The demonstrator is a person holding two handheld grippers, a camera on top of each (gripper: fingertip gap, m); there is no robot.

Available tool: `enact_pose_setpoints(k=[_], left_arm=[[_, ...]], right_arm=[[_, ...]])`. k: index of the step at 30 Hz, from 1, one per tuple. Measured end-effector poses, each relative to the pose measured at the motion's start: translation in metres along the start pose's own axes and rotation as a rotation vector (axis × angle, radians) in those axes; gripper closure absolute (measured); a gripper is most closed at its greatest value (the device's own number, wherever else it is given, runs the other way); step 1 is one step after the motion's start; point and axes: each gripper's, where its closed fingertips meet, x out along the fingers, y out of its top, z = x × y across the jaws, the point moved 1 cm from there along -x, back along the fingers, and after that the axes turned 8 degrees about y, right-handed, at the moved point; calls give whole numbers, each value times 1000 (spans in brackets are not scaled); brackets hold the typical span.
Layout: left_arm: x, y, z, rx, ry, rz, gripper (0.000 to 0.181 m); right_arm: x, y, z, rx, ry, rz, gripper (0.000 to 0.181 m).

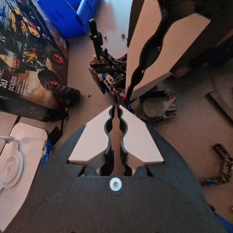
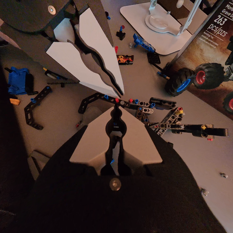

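A toy assembly of black holed beams (image 1: 107,70) with red, blue and yellow pins lies on the grey table; it also shows in the right wrist view (image 2: 138,104). My left gripper (image 1: 116,105) has its jaws nearly together on the near end of a black beam, beside a red pin (image 1: 124,97). In the right wrist view it (image 2: 121,93) comes in from the upper left onto the same beam. My right gripper (image 2: 116,107) is shut on that beam from the opposite side. It (image 1: 127,99) enters the left wrist view from the upper right.
A toy box (image 1: 29,63) and a loose tyre (image 1: 65,92) stand left; a blue bin (image 1: 65,16) is behind. A white stand base (image 2: 157,27), a bent black beam (image 2: 32,108), a grey panel piece (image 1: 157,108) and small loose parts lie around.
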Motion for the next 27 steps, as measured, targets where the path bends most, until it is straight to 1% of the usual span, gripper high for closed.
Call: enact_pose_setpoints(k=[1, 5, 6, 7, 8, 10, 11, 12, 13, 14, 16, 18, 19, 22, 23, 24, 25, 26, 27], left_arm=[[2, -2, 1, 12, -1, -13, 178], [5, -1, 4, -78, -70, 7, 178], [5, -1, 3, -98, -80, 12, 176], [4, -2, 3, -119, -95, 13, 169], [4, -1, 4, -136, -108, 14, 165], [4, 0, 6, -142, -126, 14, 164], [5, 0, 7, -127, -123, 6, 163], [5, -1, 8, -110, -117, 0, 162], [6, -1, 9, -97, -116, -5, 163], [6, -2, 10, -89, -114, -9, 163], [7, -2, 12, -81, -110, -16, 163], [10, -6, 15, -56, -98, -34, 163], [11, -8, 16, -38, -88, -46, 163], [12, -9, 21, -14, -83, -45, 164], [12, -9, 21, -16, -82, -43, 164], [12, -9, 21, -19, -80, -43, 164], [12, -10, 21, -21, -80, -45, 164], [12, -10, 22, -21, -80, -47, 163], [13, -11, 22, -19, -79, -48, 164]], right_arm=[[-1, -1, 1, -14, -8, -6, 181], [-6, 0, 0, -79, -36, -27, 179], [-10, 4, 1, -105, -57, -23, 171], [-17, 12, 1, -119, -90, 7, 151], [-27, 21, -3, -120, -100, 42, 147], [-50, 30, -18, -119, -112, 63, 136], [-65, 32, -32, -138, -122, 53, 135], [-81, 33, -54, -170, -106, 56, 137], [-96, 32, -84, -204, -50, 58, 144], [-107, 23, -118, -231, 26, 32, 145], [-122, -16, -177, -271, 147, -92, 147], [-122, -62, -226, -267, 255, -224, 149], [-118, -86, -245, -251, 291, -291, 148], [-100, -167, -270, -152, 337, -491, 144], [-96, -190, -274, -108, 351, -532, 144], [-92, -207, -276, -74, 359, -540, 145], [-88, -217, -280, -39, 382, -522, 149], [-83, -222, -280, -12, 384, -490, 157], [-77, -225, -276, 4, 365, -469, 174]])
